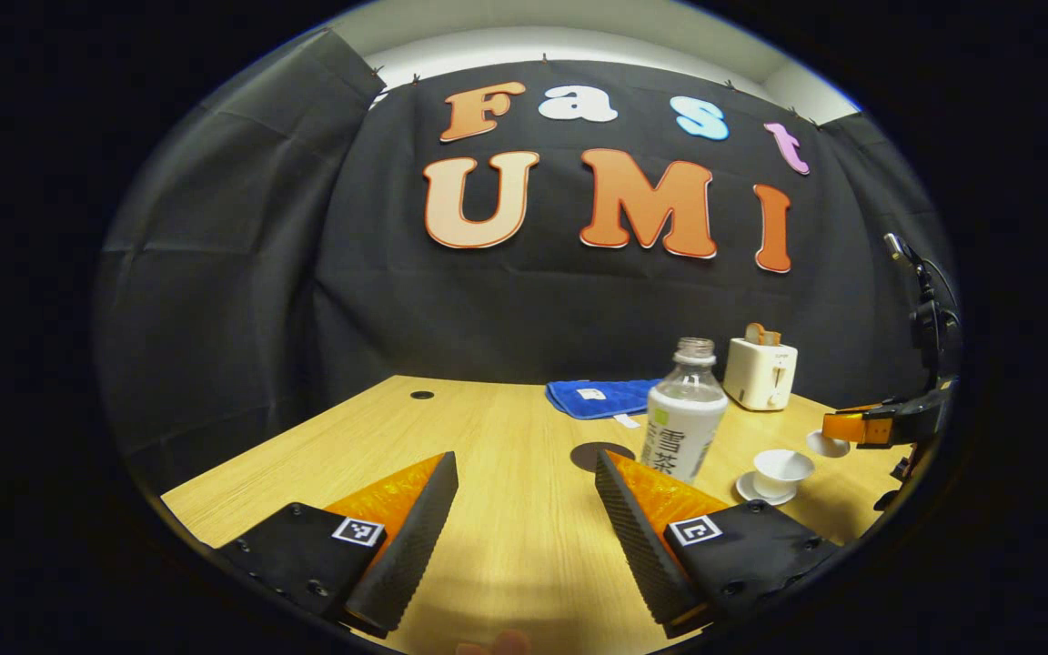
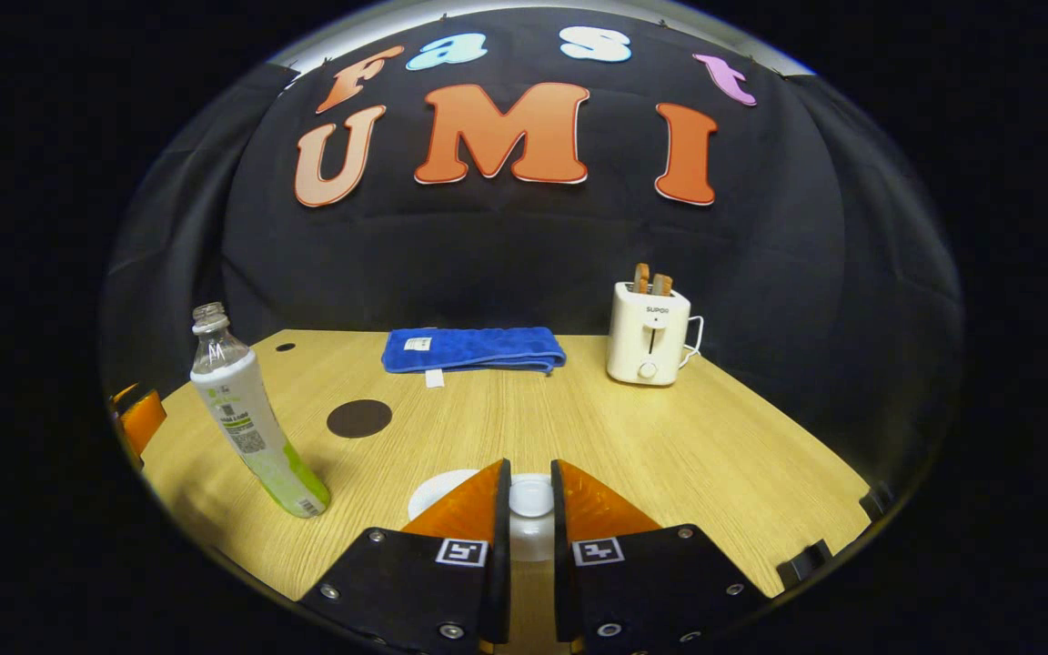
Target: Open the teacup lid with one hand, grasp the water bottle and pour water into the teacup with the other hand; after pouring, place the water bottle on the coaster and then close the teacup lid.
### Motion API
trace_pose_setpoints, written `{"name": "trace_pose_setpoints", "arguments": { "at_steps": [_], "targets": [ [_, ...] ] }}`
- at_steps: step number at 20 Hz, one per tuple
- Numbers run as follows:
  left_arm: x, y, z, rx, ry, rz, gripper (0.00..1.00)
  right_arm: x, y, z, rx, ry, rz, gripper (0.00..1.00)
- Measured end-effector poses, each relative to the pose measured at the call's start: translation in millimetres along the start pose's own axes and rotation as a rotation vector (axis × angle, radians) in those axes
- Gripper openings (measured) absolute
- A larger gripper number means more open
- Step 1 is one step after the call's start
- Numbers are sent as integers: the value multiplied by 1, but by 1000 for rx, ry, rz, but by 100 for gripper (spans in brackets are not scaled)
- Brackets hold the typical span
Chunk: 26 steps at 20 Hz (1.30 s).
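Observation:
An uncapped plastic water bottle stands upright on the table, just right of my left gripper, which is open with nothing between its fingers. A dark round coaster lies bare beside the bottle. The white teacup sits uncovered on its saucer. My right gripper is shut on the white teacup lid, holding it just to the right of the cup. The white saucer peeks out beside its left finger.
A folded blue towel lies at the back of the wooden table. A cream toaster with two slices in it stands at the back right. A small cable hole sits near the far left edge.

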<state>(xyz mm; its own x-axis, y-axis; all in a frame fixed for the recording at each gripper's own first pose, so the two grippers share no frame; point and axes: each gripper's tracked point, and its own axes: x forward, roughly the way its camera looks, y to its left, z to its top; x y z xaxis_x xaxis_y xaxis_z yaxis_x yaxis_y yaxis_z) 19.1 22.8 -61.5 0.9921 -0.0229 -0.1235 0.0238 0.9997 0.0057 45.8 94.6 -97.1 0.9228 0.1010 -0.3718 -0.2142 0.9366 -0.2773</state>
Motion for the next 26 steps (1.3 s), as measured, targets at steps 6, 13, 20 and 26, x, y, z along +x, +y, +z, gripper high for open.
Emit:
{"name": "trace_pose_setpoints", "arguments": {
  "at_steps": [6, 13, 20, 26],
  "targets": [
    [3, -50, -15, -11, 35, -109, 96, -10, -28, -14, 33, 14, -41, 19],
    [17, -87, -34, 20, 83, -167, 96, -9, -59, -32, 74, 45, -88, 20],
    [41, -99, -49, 68, 120, -161, 98, -2, -77, -47, 99, 79, -113, 19],
    [53, -103, -57, 31, 140, -167, 98, 2, -84, -59, 117, 109, -129, 20]
  ]
}}
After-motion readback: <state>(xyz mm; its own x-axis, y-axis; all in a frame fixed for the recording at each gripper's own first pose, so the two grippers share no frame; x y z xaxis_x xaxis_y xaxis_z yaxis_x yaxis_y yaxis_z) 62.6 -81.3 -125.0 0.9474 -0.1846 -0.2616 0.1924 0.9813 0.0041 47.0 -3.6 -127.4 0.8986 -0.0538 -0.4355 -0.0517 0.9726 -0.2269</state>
